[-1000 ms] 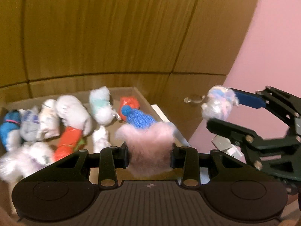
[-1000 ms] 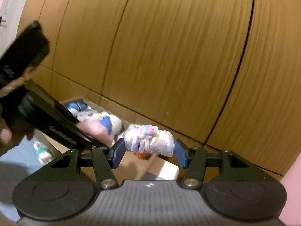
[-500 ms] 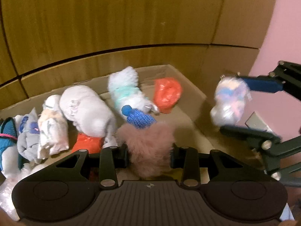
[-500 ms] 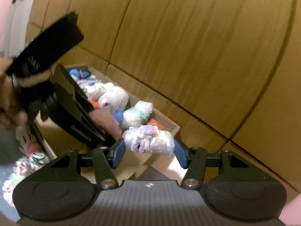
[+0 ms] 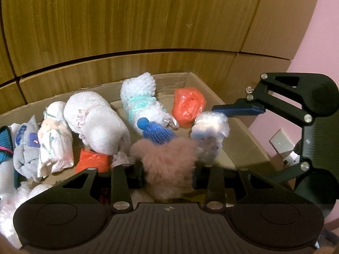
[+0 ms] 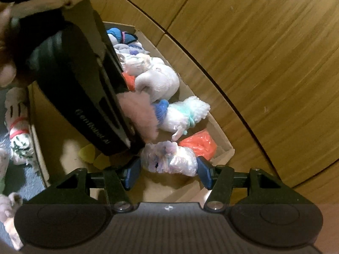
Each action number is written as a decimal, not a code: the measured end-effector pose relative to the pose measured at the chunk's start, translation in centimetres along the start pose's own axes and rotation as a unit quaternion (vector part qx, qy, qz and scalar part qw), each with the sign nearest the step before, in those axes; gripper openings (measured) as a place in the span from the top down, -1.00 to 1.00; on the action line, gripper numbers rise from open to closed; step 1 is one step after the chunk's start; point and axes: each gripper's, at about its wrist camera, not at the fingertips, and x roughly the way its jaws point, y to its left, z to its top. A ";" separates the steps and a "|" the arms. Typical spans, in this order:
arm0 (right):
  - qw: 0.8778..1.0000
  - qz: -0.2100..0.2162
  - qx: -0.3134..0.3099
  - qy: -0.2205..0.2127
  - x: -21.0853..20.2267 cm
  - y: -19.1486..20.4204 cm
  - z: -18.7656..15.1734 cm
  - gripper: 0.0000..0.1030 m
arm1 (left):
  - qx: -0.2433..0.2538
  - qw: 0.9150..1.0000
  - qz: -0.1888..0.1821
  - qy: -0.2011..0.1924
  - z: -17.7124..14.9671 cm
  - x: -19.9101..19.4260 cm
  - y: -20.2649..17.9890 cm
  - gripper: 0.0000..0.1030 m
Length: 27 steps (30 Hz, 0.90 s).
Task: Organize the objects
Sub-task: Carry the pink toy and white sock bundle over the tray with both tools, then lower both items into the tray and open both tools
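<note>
- Cardboard box point(image 5: 243, 139) sits against a wood-panel wall point(image 5: 148, 21); both grippers are over its right end.
- Far left in the box: teal-and-blue knit item point(image 5: 5, 144), then a grey item with blue print point(image 5: 25, 146), then a white printed bundle point(image 5: 55, 144).
- Next: big white knit roll point(image 5: 99, 124), lying partly over an orange plastic bag point(image 5: 91, 162).
- Middle: white fuzzy bundle with a mint band point(image 5: 142, 103); blue knit hat with pompom point(image 5: 155, 131) lies against its near end.
- Left gripper point(image 5: 167, 173): pink fluffy item point(image 5: 167, 165) sits between its jaws, just in front of the blue hat. Jaws have just been opening; fur hides the pads, so I can't tell whether they still press.
- Second orange plastic bag point(image 5: 188, 105) lies in the box's right back corner.
- Right gripper point(image 6: 168, 170): bagged pastel bundle point(image 6: 169, 158) spans the gap between the blue pads, over the box's right end, just beside that orange bag. Jaws have just been opening; the bundle looks touching both pads, slightly blurred.
- Outside the box, on grey carpet point(image 6: 25, 182) in the right wrist view: a white item with red and green stripes point(image 6: 19, 131).
</note>
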 end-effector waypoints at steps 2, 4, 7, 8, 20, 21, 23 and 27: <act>1.000 -0.005 0.005 -0.004 -0.1 -0.1 -0.1 -0.15 | -0.006 1.000 0.000 -0.001 0.0 -0.3 -0.2 -0.04; 1.000 -0.007 0.009 -0.007 -0.4 -0.2 -0.2 -0.18 | -0.006 1.000 -0.002 -0.003 -0.4 -0.7 -0.6 -0.16; 1.000 -0.020 0.010 -0.006 -0.9 -0.1 -0.2 -0.18 | -0.007 1.000 -0.001 -0.006 0.3 -0.2 -1.0 -0.21; 1.000 -0.021 0.011 -0.008 -1.2 -0.1 -0.3 -0.18 | -0.009 1.000 -0.003 -0.007 0.3 -0.4 -1.0 -0.22; 0.999 -0.027 0.038 -0.024 -3.9 0.1 0.0 -0.26 | -0.015 0.999 -0.004 -0.033 1.3 -2.6 -2.0 -0.39; 0.998 -0.027 0.040 -0.025 -4.1 0.2 0.0 -0.26 | -0.016 0.999 -0.004 -0.036 1.4 -2.9 -2.0 -0.39; 0.998 -0.026 0.054 -0.030 -4.7 0.1 0.1 -0.26 | -0.017 0.999 -0.004 -0.042 1.0 -4.2 -1.8 -0.41; 0.996 -0.023 0.072 -0.037 -6.0 0.2 0.4 -0.26 | -0.011 0.998 0.004 -0.054 0.6 -6.2 -1.8 -0.42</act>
